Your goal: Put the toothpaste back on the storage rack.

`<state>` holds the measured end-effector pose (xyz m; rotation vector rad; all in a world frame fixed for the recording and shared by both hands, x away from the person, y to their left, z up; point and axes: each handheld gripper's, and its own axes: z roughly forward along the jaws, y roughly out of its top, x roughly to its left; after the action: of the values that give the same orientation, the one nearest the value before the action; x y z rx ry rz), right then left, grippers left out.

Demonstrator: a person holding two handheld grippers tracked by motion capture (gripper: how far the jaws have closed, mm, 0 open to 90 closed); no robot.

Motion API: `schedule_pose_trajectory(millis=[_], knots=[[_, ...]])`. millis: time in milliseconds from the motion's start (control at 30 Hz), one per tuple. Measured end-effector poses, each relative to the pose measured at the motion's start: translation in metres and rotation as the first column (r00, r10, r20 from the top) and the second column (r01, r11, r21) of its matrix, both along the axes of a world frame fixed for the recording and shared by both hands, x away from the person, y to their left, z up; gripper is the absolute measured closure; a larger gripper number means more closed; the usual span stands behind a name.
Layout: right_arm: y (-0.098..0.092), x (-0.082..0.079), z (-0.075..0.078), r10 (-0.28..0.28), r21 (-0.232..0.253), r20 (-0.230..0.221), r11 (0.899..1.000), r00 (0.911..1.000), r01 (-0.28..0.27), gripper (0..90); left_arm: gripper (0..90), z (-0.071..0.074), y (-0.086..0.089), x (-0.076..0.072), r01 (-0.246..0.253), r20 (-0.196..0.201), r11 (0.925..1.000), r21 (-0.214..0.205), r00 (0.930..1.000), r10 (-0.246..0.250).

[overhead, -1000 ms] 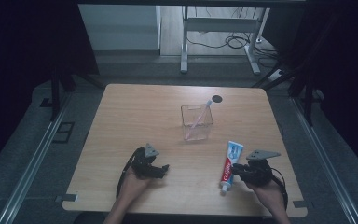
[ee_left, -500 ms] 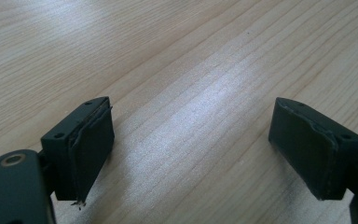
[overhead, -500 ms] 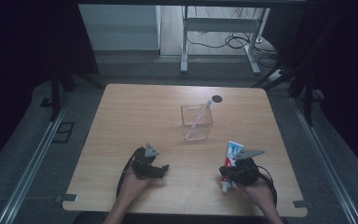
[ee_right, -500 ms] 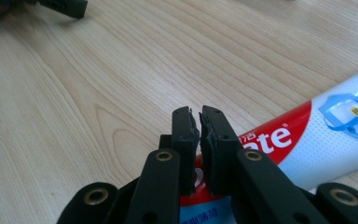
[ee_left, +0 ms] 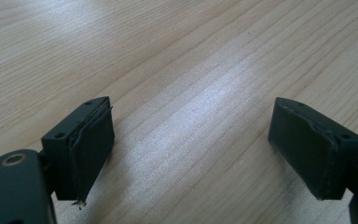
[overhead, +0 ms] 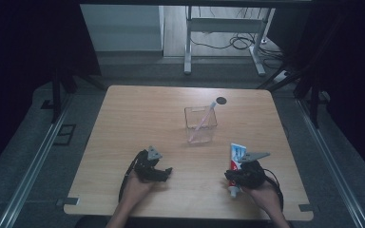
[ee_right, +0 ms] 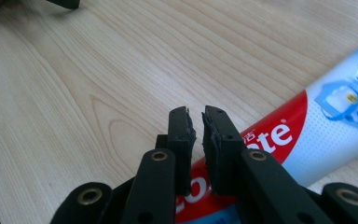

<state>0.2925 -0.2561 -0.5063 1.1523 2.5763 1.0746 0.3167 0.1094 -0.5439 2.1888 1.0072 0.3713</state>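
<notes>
In the high view, a clear square plastic cup (overhead: pixel 201 124) holding a pink straw-like stick (overhead: pixel 203 119) stands at the centre of the pale wooden tabletop (overhead: pixel 138 118). The left gripper (overhead: pixel 165 172) sits lower left, and the right gripper (overhead: pixel 230 176) lower right, over a red, white and blue toothpaste tube (overhead: pixel 235 160).

In the left gripper view, the jaws stand wide apart over bare wood.

In the right gripper view, the jaws are nearly together above the tube, which runs from the bottom centre to the right edge.
</notes>
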Motion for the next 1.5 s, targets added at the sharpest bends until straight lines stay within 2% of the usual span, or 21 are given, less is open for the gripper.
schedule_pose_trajectory(millis=[267,400,467,600,900,1300,1500], knots=[[-0.008,-0.003,-0.004,-0.018,-0.025,-0.024,1.0,0.9996,0.017,77.7,14.4,0.0,0.0,0.0,0.0,0.0,1.0,0.0,1.0,0.0],[-0.017,-0.007,-0.009,-0.039,-0.035,-0.019,0.999,0.9991,0.038,77.9,14.4,0.0,0.0,0.0,0.0,0.0,1.0,0.0,1.0,0.0],[-0.024,-0.009,-0.008,-0.053,-0.014,-0.016,0.999,0.9985,0.053,77.9,14.3,0.0,0.0,0.0,0.0,0.0,1.0,0.0,1.0,0.0],[-0.034,-0.013,-0.005,-0.073,-0.023,0.0,0.997,0.9973,0.073,77.1,14.4,0.0,0.0,0.0,0.0,0.0,1.0,0.0,1.0,0.0],[-0.041,-0.015,-0.004,-0.083,-0.014,-0.005,0.996,0.9966,0.082,75.7,14.4,0.0,0.0,0.0,0.0,0.0,1.0,0.0,1.0,0.0],[-0.049,-0.015,0.012,-0.098,-0.01,-0.001,0.995,0.9951,0.098,71.3,14.4,0.0,0.0,0.0,0.0,0.0,1.0,0.0,1.0,0.0],[-0.057,-0.015,0.02,-0.113,-0.036,0.007,0.993,0.9936,0.113,66.1,14.4,0.0,0.0,0.0,0.0,0.0,1.0,0.0,1.0,0.0]])
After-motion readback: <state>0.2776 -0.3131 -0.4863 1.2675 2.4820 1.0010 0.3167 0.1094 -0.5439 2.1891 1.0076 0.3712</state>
